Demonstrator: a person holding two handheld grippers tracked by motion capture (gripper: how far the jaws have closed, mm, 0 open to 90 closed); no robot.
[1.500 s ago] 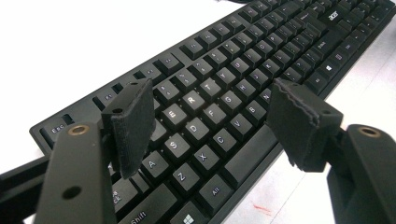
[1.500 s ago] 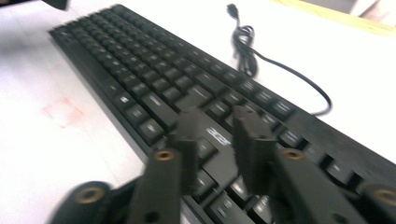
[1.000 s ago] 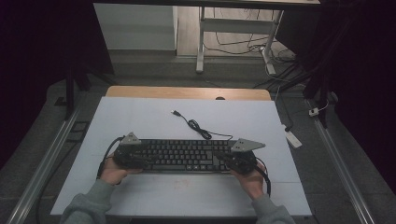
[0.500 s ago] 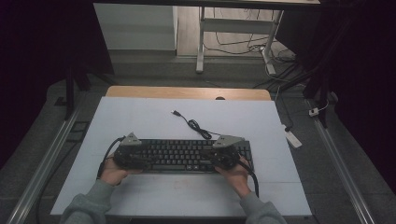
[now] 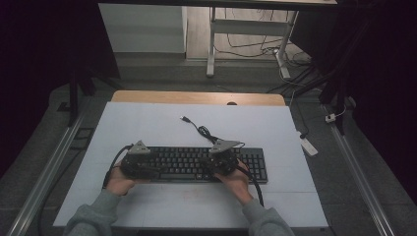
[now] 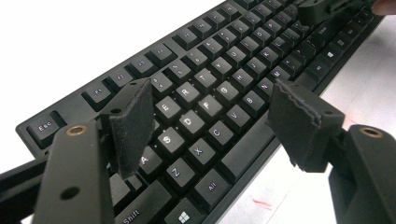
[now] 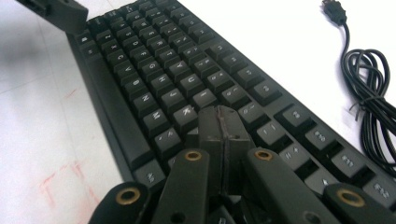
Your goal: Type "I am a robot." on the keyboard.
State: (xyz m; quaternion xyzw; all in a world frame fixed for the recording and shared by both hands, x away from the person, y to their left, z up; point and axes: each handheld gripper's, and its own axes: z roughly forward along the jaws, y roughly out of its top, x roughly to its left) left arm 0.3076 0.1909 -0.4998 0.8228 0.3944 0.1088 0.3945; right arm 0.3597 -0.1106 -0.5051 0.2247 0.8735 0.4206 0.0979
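Spanning the near half of the white desk, a black keyboard lies flat, its coiled USB cable behind it. Left tongs hover spread over the letter keys at its left end. Right tongs, pressed together, point down at keys right of centre.

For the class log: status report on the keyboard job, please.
Left hand-held gripper open above keyboard. Right hand-held gripper shut, tips over keys. Cable coiled clear.

Right gripper pads pressed together over keyboard keys, coiled cable on far side.
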